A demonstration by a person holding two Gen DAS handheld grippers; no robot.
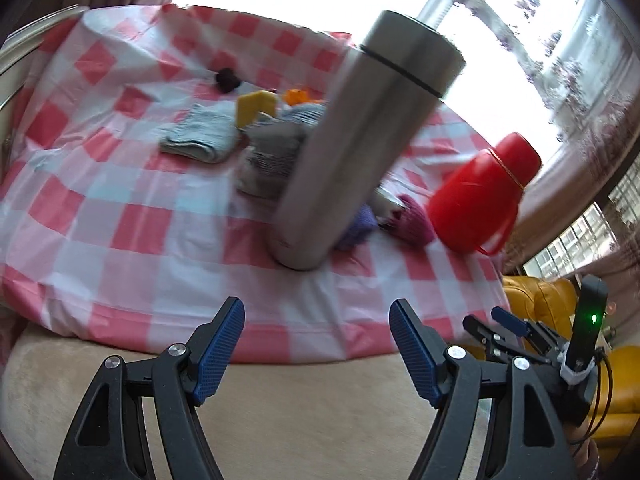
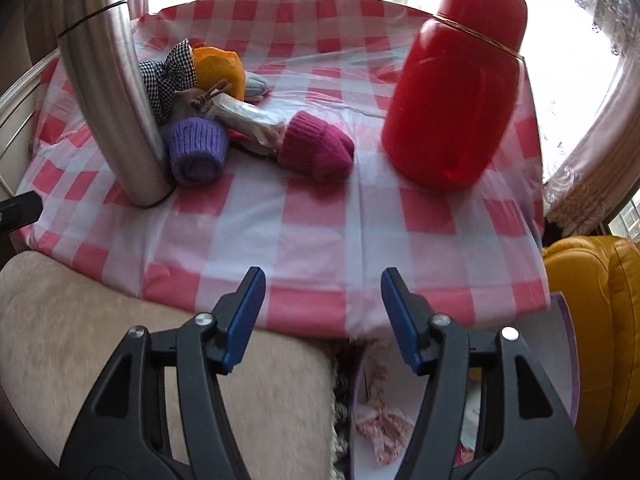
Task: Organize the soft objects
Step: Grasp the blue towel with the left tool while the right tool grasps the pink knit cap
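a table under a pink and white checked cloth (image 2: 320,208) fills both views, with a beige plush seat (image 2: 100,344) at its near edge and a yellow cushion (image 2: 592,280) off to the right. on the cloth stand a red flask (image 2: 452,92) and a steel flask (image 1: 360,136); no writing or label can be read on either. the soft things lie bunched behind and beside the steel flask: a folded pale blue cloth (image 1: 200,136), a grey striped bundle (image 1: 268,156), a purple knitted roll (image 2: 198,150) touching the flask's base, a magenta knitted roll (image 2: 316,148) just beside it, a black and white checked piece (image 2: 168,76) and an orange piece (image 2: 218,68). a box (image 2: 564,360) holding pink patterned fabric (image 2: 380,424) sits below the table edge, under the right gripper (image 2: 323,320). its blue fingers (image 2: 246,316) are spreading apart with nothing between them. the left gripper (image 1: 317,354) hangs before the table edge, fingers (image 1: 218,348) spread wide and holding nothing.
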